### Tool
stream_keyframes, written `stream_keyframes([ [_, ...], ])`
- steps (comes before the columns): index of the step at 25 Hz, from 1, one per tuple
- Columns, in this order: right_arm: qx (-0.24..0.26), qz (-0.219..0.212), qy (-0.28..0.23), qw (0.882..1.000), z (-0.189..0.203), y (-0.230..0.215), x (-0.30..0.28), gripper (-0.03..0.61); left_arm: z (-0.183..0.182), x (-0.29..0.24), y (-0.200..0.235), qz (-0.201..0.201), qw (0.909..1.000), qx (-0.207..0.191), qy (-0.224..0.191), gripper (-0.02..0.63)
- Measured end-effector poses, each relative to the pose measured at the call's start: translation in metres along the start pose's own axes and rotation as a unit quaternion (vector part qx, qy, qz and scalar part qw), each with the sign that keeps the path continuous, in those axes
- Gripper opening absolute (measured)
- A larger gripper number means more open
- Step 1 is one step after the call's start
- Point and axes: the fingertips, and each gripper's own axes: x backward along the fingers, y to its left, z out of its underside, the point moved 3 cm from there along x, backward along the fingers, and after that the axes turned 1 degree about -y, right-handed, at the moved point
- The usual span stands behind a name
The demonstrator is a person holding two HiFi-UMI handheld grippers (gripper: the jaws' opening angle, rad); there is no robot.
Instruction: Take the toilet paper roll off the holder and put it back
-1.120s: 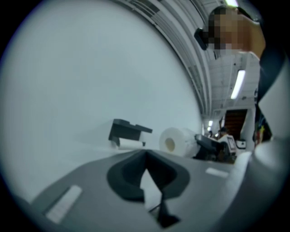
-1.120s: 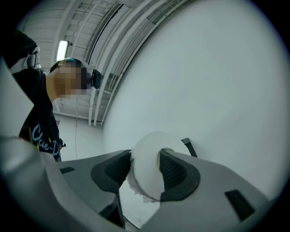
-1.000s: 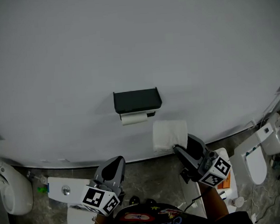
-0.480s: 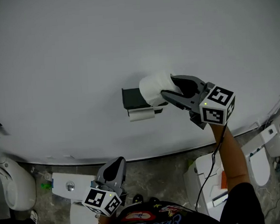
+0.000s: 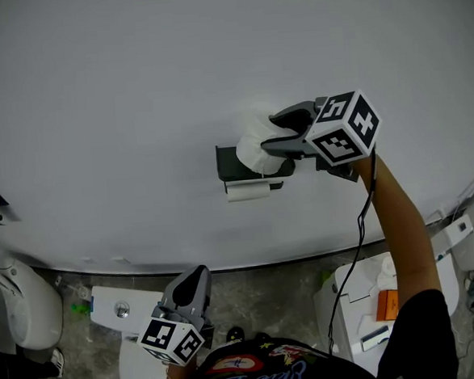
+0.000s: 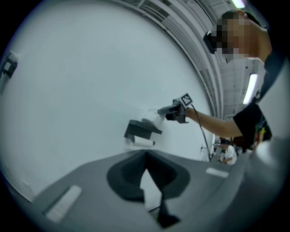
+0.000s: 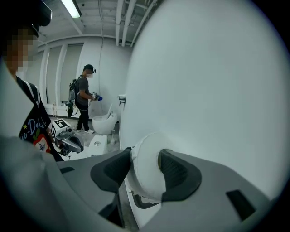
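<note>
My right gripper (image 5: pixel 275 138) is shut on a white toilet paper roll (image 5: pixel 258 148) and holds it against the white wall, right at the black holder (image 5: pixel 228 163). In the right gripper view the roll (image 7: pixel 149 156) fills the gap between both dark pads, with the right gripper (image 7: pixel 145 173) pressed on its sides. A second, thinner roll (image 5: pixel 248 191) hangs under the holder. My left gripper (image 5: pixel 193 286) hangs low by my body, shut and empty. From the left gripper view the holder (image 6: pixel 138 129) and the held roll (image 6: pixel 156 121) show far off above the left gripper (image 6: pixel 146 157).
A toilet (image 5: pixel 19 317) stands at the left, a cistern (image 5: pixel 120 309) below me, another toilet (image 5: pixel 467 241) at the right. A white unit (image 5: pixel 366 297) carries an orange box (image 5: pixel 387 304). Another person (image 7: pixel 84 103) stands by a far toilet.
My right gripper has carried the roll up from low near the floor edge to the holder on the wall, then closer in over it. The left gripper has stayed put.
</note>
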Motion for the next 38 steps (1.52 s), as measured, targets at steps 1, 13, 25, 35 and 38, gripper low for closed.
stream_keyframes([
  [1,0.008,0.001,0.005,1.000,-0.002,0.000,-0.003,0.207,0.000,0.001,0.000,-0.001,1.0000,0.000,0.000,-0.002],
  [13,0.056,0.066,-0.150,0.985,-0.017,0.027,0.012,0.207,0.006,-0.003,-0.002,0.008,0.9999,0.006,0.013,-0.002],
  [25,-0.180,0.120,-0.382,0.899,0.072,0.104,0.070,0.032,0.007,-0.029,-0.013,0.038,0.9987,-0.014,0.029,-0.002],
  [35,-0.288,0.161,-0.326,0.886,0.160,0.161,0.047,0.017,0.013,-0.045,-0.034,0.066,0.9966,-0.027,0.040,-0.002],
  [38,-0.277,0.170,-0.302,0.896,0.168,0.180,0.042,0.015,0.013,-0.045,-0.037,0.065,0.9969,-0.028,0.034,-0.002],
])
